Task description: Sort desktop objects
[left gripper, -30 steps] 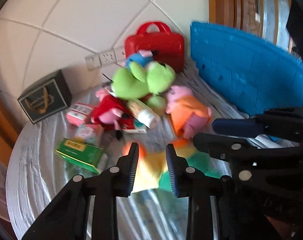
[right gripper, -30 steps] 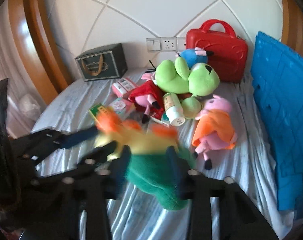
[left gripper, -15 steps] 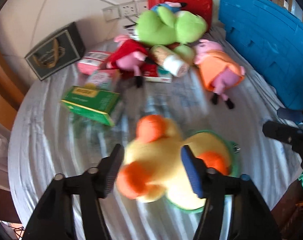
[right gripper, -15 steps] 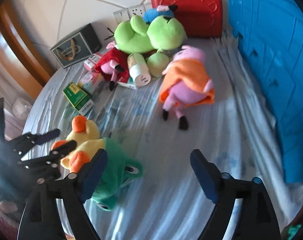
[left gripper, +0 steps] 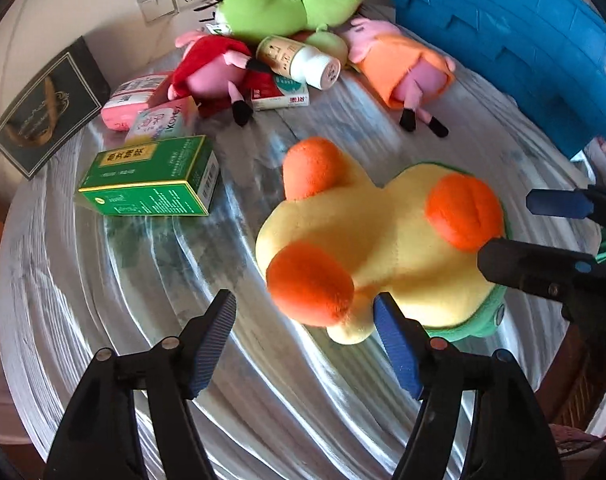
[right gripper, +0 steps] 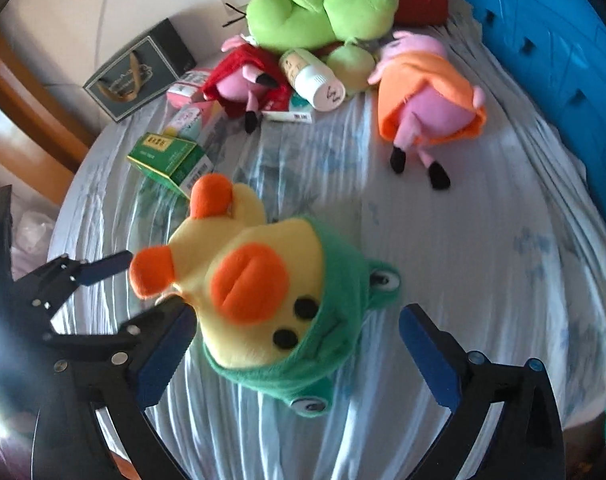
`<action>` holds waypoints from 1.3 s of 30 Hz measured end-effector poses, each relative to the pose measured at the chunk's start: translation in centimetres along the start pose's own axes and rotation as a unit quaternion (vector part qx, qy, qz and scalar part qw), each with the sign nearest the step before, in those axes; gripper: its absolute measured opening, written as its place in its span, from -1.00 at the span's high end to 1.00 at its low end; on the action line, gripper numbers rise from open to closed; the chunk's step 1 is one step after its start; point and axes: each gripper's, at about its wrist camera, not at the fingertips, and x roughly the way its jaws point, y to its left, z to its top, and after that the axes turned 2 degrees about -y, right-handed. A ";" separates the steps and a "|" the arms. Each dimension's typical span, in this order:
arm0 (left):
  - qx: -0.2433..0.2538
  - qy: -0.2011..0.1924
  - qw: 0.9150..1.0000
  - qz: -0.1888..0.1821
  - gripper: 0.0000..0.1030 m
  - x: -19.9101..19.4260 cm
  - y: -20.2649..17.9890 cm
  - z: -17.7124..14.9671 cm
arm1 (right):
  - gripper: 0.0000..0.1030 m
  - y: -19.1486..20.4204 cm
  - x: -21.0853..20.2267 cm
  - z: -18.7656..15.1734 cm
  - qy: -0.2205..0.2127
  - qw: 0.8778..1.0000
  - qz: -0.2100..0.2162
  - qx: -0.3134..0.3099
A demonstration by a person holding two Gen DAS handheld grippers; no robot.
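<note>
The table (left gripper: 83, 280), draped in a pale striped cloth, is filling both views, with a blue panel (left gripper: 503, 40) standing along its far right side and a heap of toys and boxes lying at the back, where a big green plush (right gripper: 319, 12) is resting on top of a red-dressed pig toy (right gripper: 243, 80), a white-capped bottle (right gripper: 315, 76) and an orange-dressed pig toy (right gripper: 427, 92). Nearer, the duck plush (right gripper: 255, 300), yellow with orange feet and beak and a green frog hood, is lying on its back on the cloth, just beside a green box (left gripper: 151, 180). The right gripper (right gripper: 295, 348) is spreading its jaws to their widest, released, with the duck's hooded head sitting loose between the blue pads and neither pad pressing it. The left gripper (left gripper: 303, 340) is also opening, partway so far, holding nothing; its right pad is just touching the duck's lower body near one orange foot
</note>
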 end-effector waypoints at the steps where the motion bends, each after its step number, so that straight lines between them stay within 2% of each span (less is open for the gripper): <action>1: 0.001 0.001 1.000 -0.002 -0.37 0.1 0.0 0.1 | -0.99 0.1 0.2 0.0 0.003 1.000 -0.002 -0.002; 4: 0.015 0.002 1.000 -0.021 -0.37 0.5 0.1 0.4 | -0.99 0.5 1.0 -0.1 0.012 1.000 -0.012 0.003; 7: 0.055 0.014 0.998 -0.031 -0.52 2.0 0.0 0.3 | -0.99 0.6 2.2 -0.2 0.013 0.999 -0.025 0.036; 11: 0.067 0.025 0.995 -0.070 -0.65 3.2 1.1 0.6 | -1.00 0.6 3.9 -0.8 0.024 0.995 -0.033 0.092; 13: 0.090 0.027 0.993 -0.073 -0.85 3.8 1.3 0.8 | -1.00 0.9 4.3 -1.1 0.029 0.993 -0.036 0.109; 16: 0.118 0.035 0.989 -0.085 -0.86 5.0 1.1 1.2 | -1.00 1.5 4.6 -1.6 0.027 0.991 -0.054 0.119; 21: 0.160 0.010 0.983 -0.092 -0.84 5.6 0.1 1.3 | -1.00 1.6 5.3 -2.0 0.020 0.988 -0.081 0.127; 22: 0.171 0.001 0.981 -0.095 -0.68 5.8 -0.1 1.3 | -1.00 1.5 5.3 -2.0 0.011 0.989 -0.085 0.124; 25: 0.189 -0.022 0.978 -0.092 -0.44 5.8 -0.7 1.3 | -0.86 1.7 5.2 -2.3 -0.010 0.988 -0.095 0.121; 29: 0.184 -0.043 0.977 -0.099 -0.39 5.0 -0.8 1.3 | -0.75 2.1 4.0 -2.4 -0.036 0.987 -0.110 0.113; 34: 0.184 -0.090 0.974 -0.094 -0.39 2.4 -1.4 1.5 | -0.74 2.4 1.8 -2.4 -0.066 0.985 -0.123 0.097; 39: 0.177 -0.139 0.970 -0.091 -0.39 -1.1 -1.8 2.3 | -0.74 3.1 -1.9 -2.0 -0.114 0.981 -0.134 0.082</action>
